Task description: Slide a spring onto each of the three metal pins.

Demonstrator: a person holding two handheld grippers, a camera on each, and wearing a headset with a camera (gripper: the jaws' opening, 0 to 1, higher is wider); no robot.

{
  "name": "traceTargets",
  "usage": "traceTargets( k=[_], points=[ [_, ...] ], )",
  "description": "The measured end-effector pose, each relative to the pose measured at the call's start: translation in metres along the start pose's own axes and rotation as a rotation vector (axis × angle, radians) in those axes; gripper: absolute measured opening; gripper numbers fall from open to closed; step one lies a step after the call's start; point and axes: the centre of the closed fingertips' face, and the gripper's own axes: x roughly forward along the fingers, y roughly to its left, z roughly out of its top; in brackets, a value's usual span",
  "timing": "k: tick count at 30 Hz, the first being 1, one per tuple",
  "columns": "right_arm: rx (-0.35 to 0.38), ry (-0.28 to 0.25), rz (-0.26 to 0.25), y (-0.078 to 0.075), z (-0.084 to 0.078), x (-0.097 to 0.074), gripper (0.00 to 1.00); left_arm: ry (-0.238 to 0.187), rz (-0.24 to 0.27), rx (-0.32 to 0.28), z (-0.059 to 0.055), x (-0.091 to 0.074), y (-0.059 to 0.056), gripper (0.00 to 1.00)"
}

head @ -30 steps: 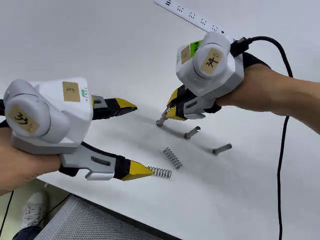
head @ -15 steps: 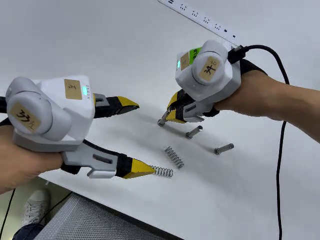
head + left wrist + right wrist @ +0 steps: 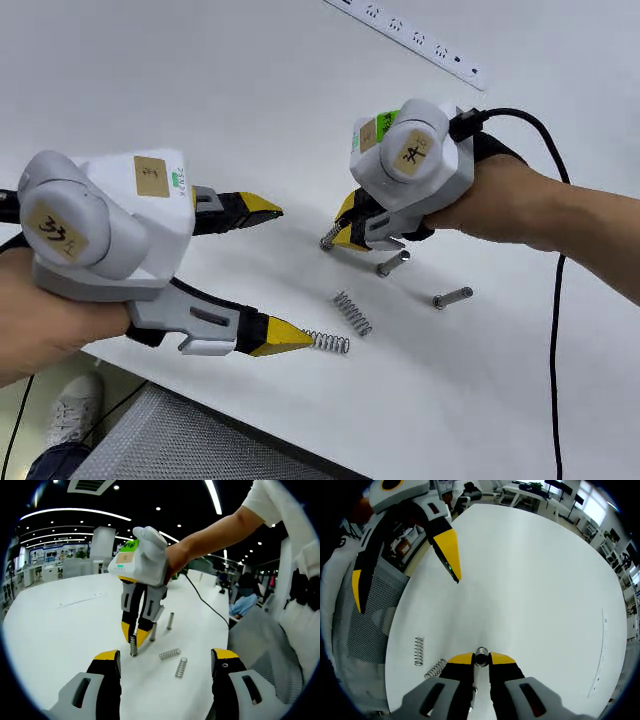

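1. A metal pin (image 3: 481, 656) stands on end on the white table (image 3: 200, 100), leaning slightly. A spring (image 3: 133, 646) is coiled around its lower part.
2. The right gripper (image 3: 341, 232) reaches down onto this pin from above. Its yellow-tipped jaws are pressed together on the pin's upper part. In the right gripper view, the pin's round end shows between the two tips.
3. Two other pins lie flat on the table, both bare metal. One (image 3: 392, 263) is just beside the right gripper. The second (image 3: 452, 297) lies farther to the right, apart from the first.
4. Two loose springs lie flat nearer the table's front edge. One (image 3: 351, 312) lies between the standing pin and that edge. The other (image 3: 328, 342) lies right at the lower tip of the left gripper; whether they touch cannot be told.
5. The left gripper (image 3: 275, 272) is held over the near left part of the table. Its jaws are spread wide with nothing between them, and they point toward the right gripper.
6. A white power strip (image 3: 420, 42) lies at the far side of the table. A black cable (image 3: 555, 300) runs from the right gripper across the table toward the front edge.
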Motion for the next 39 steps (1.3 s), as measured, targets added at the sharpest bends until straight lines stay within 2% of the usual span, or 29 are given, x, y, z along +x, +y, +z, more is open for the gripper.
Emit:
traceTargets(
  k=[21, 30, 39],
  points=[
    [-0.014, 0.011, -0.005, 0.002, -0.003, 0.007, 0.13, -0.003, -0.007, -0.006, 0.001, 0.000, -0.002, 0.75],
    [-0.008, -0.012, -0.014, 0.002, -0.002, 0.006, 0.19, 0.002, -0.010, 0.000, 0.002, 0.000, -0.003, 0.74],
    [0.007, -0.056, -0.037, 0.001, 0.001, -0.009, 0.25, 0.012, -0.017, 0.006, 0.004, 0.001, -0.006, 0.75]
  ],
)
